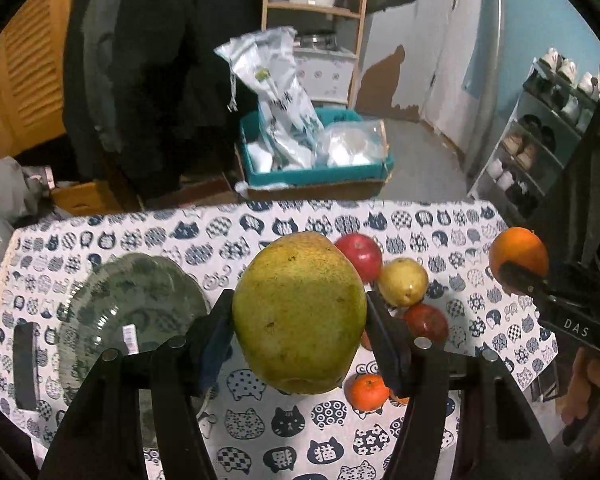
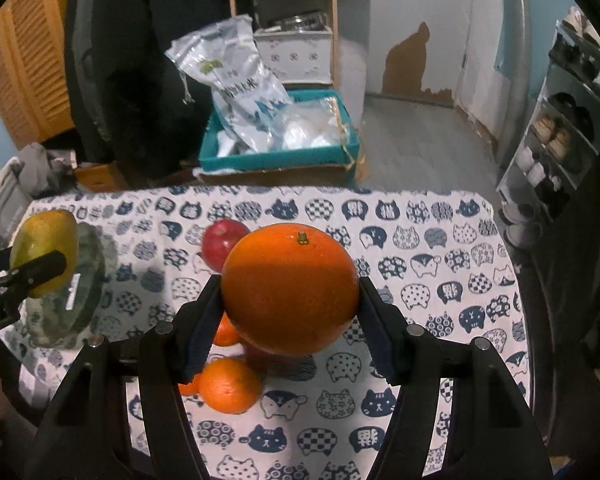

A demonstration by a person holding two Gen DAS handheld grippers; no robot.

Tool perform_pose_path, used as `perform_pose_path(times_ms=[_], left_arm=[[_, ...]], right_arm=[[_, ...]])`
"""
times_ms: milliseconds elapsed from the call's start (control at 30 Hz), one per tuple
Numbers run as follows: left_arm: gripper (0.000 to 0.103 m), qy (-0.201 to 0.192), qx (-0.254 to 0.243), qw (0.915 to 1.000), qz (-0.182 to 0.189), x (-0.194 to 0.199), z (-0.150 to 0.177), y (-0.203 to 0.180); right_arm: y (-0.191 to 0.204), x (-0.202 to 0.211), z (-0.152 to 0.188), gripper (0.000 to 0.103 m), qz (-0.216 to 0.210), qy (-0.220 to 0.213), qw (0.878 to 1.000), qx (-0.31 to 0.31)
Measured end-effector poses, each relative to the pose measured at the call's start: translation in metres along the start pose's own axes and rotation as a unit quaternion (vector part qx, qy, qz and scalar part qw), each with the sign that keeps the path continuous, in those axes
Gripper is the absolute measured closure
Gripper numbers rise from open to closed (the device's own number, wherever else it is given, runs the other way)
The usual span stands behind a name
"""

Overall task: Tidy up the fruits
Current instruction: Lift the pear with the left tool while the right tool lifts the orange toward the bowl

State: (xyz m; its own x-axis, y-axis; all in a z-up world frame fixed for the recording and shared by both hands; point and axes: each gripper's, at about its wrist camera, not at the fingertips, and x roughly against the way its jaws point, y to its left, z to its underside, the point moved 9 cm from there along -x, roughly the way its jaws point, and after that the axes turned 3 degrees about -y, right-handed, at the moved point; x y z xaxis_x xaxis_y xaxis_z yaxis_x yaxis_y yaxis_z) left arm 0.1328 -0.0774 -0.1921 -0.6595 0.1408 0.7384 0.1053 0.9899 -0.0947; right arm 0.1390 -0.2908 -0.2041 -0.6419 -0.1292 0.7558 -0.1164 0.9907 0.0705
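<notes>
Dim indoor light, cool and a bit grainy in both views. Light falls from above: the pomelo (image 1: pixel 300 312) glows on top and goes dark underneath, and the big orange (image 2: pixel 290 288) shows the same hard split, bright crown over shaded belly. Soft shadows sit on the counter (image 2: pixel 440 240) beneath the fruit. Fisheye bends the counter's edges, black vignette fills the corners, and the far room looks soft and smeared.

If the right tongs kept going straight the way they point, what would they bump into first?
Probably the cat-print tablecloth, just past the red apple. The right tongs hold the big orange and point downward; depth is hard to judge.
</notes>
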Motion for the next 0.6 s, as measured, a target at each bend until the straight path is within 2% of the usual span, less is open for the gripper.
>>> perform_pose_path(times_ms=[233, 600], left_arm=[[0.038, -0.029, 0.011, 0.9995, 0.004, 0.028, -0.012, 0.013], [0.038, -0.068, 0.026, 0.9973, -0.011, 0.063, -0.026, 0.040]], right_arm=[[0.024, 0.020, -0.014, 0.038, -0.020, -0.022, 0.999, 0.017], [0.065, 0.035, -0.032, 0.038, -0.052, -0.045, 0.997, 0.041]])
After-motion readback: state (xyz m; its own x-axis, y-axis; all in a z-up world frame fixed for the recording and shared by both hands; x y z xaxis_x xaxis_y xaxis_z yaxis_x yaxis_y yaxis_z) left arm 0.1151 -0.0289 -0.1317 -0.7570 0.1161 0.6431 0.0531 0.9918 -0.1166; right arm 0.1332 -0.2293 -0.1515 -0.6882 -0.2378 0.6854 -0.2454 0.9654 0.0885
